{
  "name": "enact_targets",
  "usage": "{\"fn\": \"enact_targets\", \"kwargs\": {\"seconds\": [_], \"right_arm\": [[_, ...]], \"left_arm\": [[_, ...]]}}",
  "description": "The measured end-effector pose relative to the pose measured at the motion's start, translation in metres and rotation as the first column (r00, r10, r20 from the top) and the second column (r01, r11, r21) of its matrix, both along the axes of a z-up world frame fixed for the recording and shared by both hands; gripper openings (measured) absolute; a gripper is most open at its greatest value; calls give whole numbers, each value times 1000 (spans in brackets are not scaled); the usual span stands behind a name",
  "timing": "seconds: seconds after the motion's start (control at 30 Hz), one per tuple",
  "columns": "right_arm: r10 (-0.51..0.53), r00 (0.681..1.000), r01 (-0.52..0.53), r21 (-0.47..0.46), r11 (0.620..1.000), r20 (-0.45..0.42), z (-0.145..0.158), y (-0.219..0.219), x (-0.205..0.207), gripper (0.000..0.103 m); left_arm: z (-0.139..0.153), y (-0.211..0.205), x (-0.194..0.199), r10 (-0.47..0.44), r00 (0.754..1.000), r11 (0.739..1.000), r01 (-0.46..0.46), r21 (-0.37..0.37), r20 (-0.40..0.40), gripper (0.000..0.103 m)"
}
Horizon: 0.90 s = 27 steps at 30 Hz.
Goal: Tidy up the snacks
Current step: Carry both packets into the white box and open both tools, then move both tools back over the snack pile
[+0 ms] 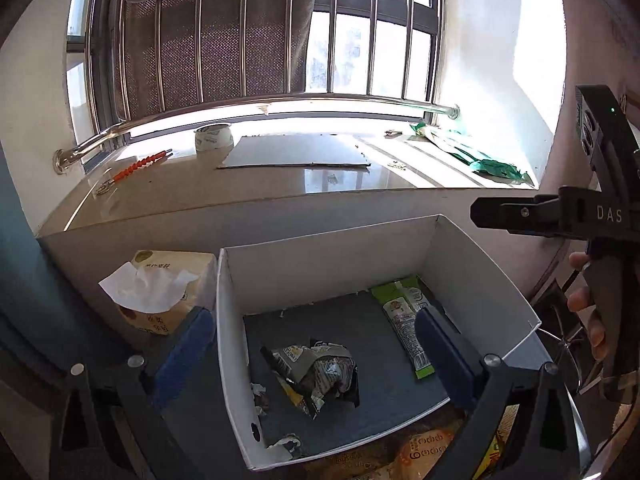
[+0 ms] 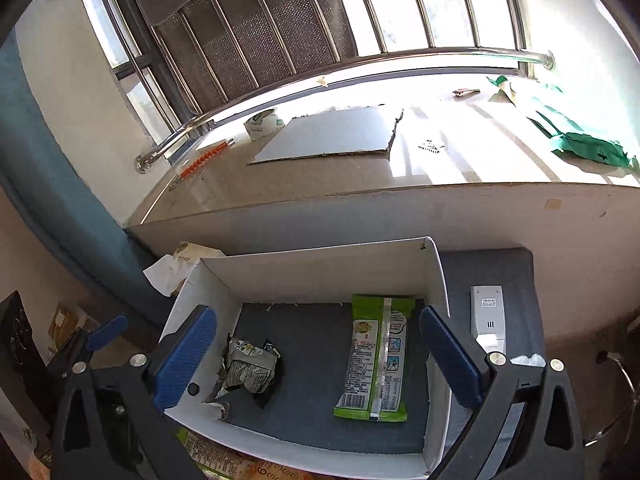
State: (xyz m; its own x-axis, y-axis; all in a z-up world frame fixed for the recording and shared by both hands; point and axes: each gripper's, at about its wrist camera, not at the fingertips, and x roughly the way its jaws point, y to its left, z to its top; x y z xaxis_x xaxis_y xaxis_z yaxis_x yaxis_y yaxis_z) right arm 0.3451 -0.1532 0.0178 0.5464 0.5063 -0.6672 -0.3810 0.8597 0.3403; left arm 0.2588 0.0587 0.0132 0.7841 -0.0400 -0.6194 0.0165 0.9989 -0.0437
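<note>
Nearest packets: orange printed snack packets (image 1: 424,450) lying outside the box's near wall, directly under both cameras, partly hidden by the fingers.
Step in hand (judged): picking one of these loose packets for the white box (image 2: 308,270); best done by dropping low, closing across the packet's short side, lifting clear of the near wall before moving forward.
Green packet (image 2: 374,360): flat on the box floor, right half, seam up, lengthwise toward the far wall.
Crumpled grey packet (image 1: 316,372): on the box floor, left half, well apart from the green one.
Left gripper (image 1: 320,354): jaws wide apart, empty; left finger outside the box's left wall, right finger inside it, just beside the green packet; crumpled packet between and below them.
Right gripper (image 2: 316,358): jaws wide apart, empty; both packets in the gap, lower down, neither touched.
Surround: tissue pack (image 1: 168,292) left of the box; white remote (image 2: 488,318) right of it; tape roll (image 2: 264,122) on the sill.
</note>
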Motion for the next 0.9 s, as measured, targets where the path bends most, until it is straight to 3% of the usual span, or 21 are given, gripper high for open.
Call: {"fn": "enact_targets", "kwargs": {"seconds": [0.07, 0.13, 0.2, 0.27, 0.43, 0.63, 0.9], "right_arm": [[-8, 1000, 9, 59, 998, -18, -1, -9, -9, 103], [-30, 999, 26, 114, 993, 34, 2, -17, -24, 103], [-33, 997, 25, 104, 994, 74, 4, -23, -43, 103], [-7, 998, 5, 43, 999, 55, 2, -25, -63, 103], [42, 987, -61, 123, 991, 154, 4, -53, -136, 103], [73, 981, -88, 77, 993, 179, -21, -67, -211, 103], [42, 978, -25, -83, 996, 206, -64, -86, -294, 103]], "left_arm": [[8, 4, -18, 4, 999, 1000, -3, -22, 48, 103], [15, 11, -34, 47, 995, 997, -42, -58, 93, 103], [20, 16, -48, 73, 990, 995, -65, -70, 120, 103], [25, 19, -64, 77, 989, 994, -67, -85, 125, 103], [29, 15, -109, 51, 991, 990, -35, -136, 120, 103], [4, -5, -166, 50, 995, 990, -37, -137, 92, 103], [-30, -32, -243, 39, 998, 990, -32, -134, 54, 103]]}}
